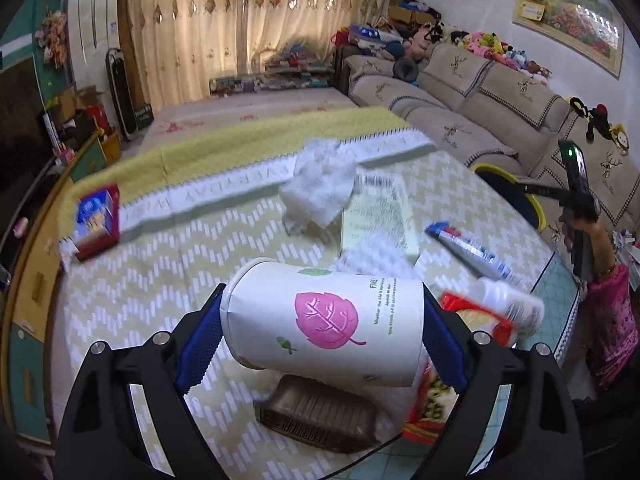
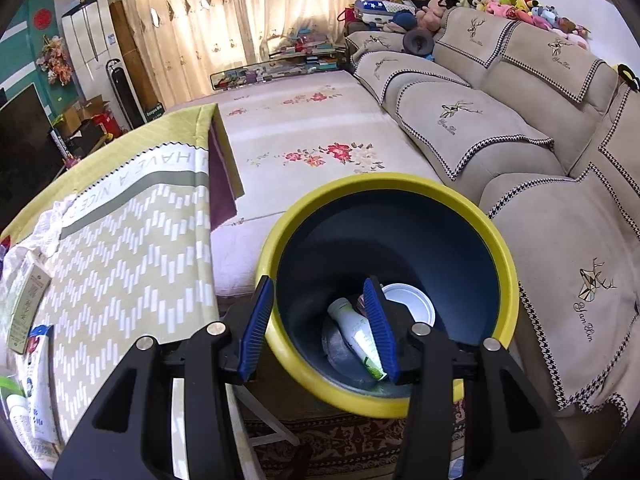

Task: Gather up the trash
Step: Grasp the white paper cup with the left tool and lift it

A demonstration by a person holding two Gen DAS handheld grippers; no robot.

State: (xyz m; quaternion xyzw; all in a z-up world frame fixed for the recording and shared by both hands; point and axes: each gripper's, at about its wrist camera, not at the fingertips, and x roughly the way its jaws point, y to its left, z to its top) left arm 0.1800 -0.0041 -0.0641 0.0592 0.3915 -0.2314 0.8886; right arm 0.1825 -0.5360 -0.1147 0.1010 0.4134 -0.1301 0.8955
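A white paper cup [image 1: 320, 312] with a pink leaf print lies sideways between the blue pads of my left gripper [image 1: 322, 320]. The pads touch its base and its rim, so the gripper is shut on it, above a brown plastic tray [image 1: 316, 416]. My right gripper [image 2: 318, 284] hangs open and empty over the near rim of a yellow-rimmed dark bin [image 2: 384, 180]. In the bin lie a white-green tube [image 2: 360, 336] and a white lid [image 2: 412, 304].
On the table's zigzag cloth [image 1: 160, 280] lie crumpled tissue [image 1: 320, 188], a printed packet [image 1: 376, 216], a toothpaste tube [image 1: 468, 248], a white bottle [image 1: 508, 304], a red wrapper [image 1: 432, 400] and a red box [image 1: 98, 220]. A sofa [image 2: 520, 160] stands behind the bin.
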